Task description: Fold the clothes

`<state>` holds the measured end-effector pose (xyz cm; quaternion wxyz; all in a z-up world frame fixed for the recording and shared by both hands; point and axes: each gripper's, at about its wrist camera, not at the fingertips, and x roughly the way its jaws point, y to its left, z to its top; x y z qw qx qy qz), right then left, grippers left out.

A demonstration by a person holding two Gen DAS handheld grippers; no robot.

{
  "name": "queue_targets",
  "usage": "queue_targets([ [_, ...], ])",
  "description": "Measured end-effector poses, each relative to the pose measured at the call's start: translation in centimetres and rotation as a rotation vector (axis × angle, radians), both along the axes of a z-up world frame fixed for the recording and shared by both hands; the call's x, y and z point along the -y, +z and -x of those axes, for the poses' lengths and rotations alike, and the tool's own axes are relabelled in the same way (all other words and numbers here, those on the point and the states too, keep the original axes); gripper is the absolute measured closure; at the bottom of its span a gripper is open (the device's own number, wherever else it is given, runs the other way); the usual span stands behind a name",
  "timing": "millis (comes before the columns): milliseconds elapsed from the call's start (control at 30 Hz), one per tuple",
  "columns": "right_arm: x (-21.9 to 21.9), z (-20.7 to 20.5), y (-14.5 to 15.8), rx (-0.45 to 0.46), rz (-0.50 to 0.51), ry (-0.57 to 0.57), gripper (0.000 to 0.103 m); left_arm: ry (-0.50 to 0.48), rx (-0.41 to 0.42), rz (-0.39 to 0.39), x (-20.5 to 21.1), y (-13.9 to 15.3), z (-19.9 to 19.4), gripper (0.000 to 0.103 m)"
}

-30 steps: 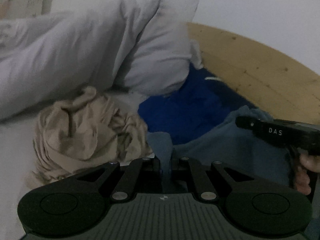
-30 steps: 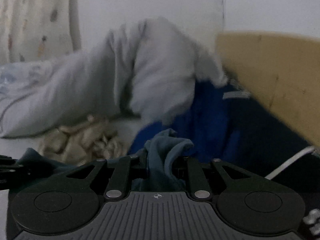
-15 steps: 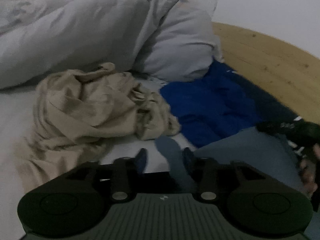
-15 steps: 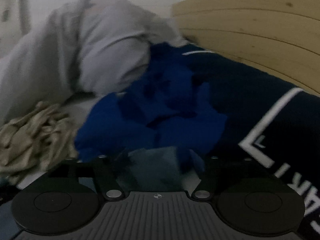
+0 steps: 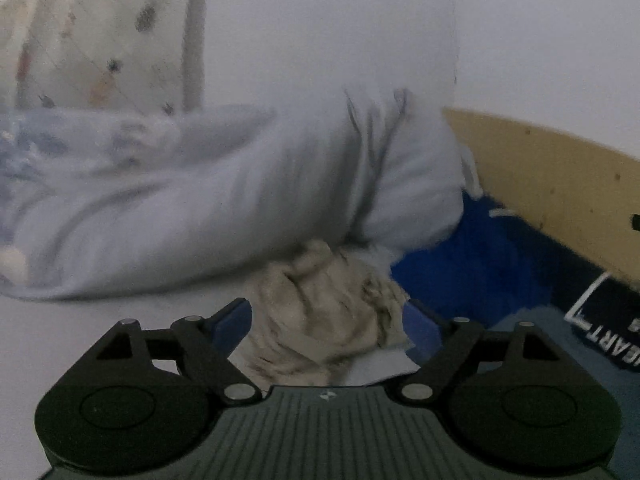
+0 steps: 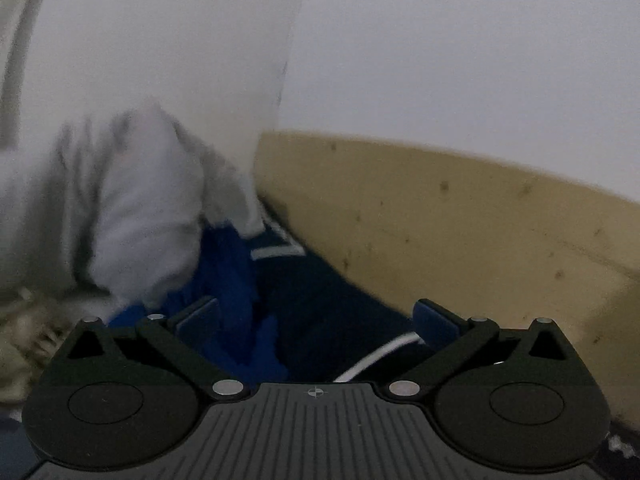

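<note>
While both grippers are hanging wide open and empty, the main risk is a bad pick. Left gripper (image 5: 327, 320) is pointing at the crumpled beige garment (image 5: 320, 320), which is lying on the white sheet (image 5: 80, 340) against the pillow (image 5: 240, 200); closing here is probably bunching several layers, or snagging the sheet. Bright blue garment (image 5: 460, 268) and navy printed garment (image 5: 600, 320) are lying right of it, overlapping, by the wooden board (image 5: 560, 184). Right gripper (image 6: 316, 318) is hovering over the blue garment (image 6: 236, 300) and navy one (image 6: 340, 320); a white cord (image 6: 380, 354) is lying between its fingers, so a grab is likely catching it. Frames are blurred, so edges are uncertain. Versus a second ago: both were clamping a grey-blue garment; now released and raised.
</note>
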<state>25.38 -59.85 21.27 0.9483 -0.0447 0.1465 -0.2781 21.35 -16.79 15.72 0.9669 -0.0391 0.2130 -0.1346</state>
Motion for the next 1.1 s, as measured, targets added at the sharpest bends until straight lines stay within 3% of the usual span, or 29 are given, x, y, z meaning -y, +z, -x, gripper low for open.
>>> queue_targets([
  [167,-3.6,9.2,8.1,0.049,-0.060,0.198,0.000,-0.013,0.114,0.034,-4.4,7.3,6.8,0.013],
  [267,-6.6,15.2,13.0,0.104,-0.039,0.274,0.000,-0.017,0.179,0.038,-6.2,11.3,11.3,0.013],
  [467,-12.3,27.3,22.0,0.215,-0.102,0.405,0.000,-0.041,0.300,0.023,-9.3,18.6,21.3,0.012],
  [567,-15.6,32.4,25.2,0.245,-0.096,0.472,0.000,-0.040,0.348,0.027,-11.1,21.3,25.9,0.002],
  [667,-18.5,36.4,27.3,0.271,-0.100,0.518,0.000,-0.031,0.380,0.018,-13.1,23.0,30.2,0.000],
  [767,-20.7,39.8,28.6,0.301,-0.104,0.564,0.000,-0.032,0.391,0.004,-14.8,23.5,33.8,0.000],
  [867,-23.0,43.1,28.5,0.333,-0.111,0.625,0.000,-0.043,0.378,-0.033,-16.1,22.1,36.7,0.000],
  [1000,-25.2,45.7,24.7,0.385,-0.147,0.736,0.000,-0.032,0.345,-0.050,-18.4,19.7,38.3,0.000],
  [1100,-26.8,45.8,21.5,0.305,-0.171,0.769,0.000,-0.003,0.298,-0.036,-20.5,17.5,38.3,0.000],
])
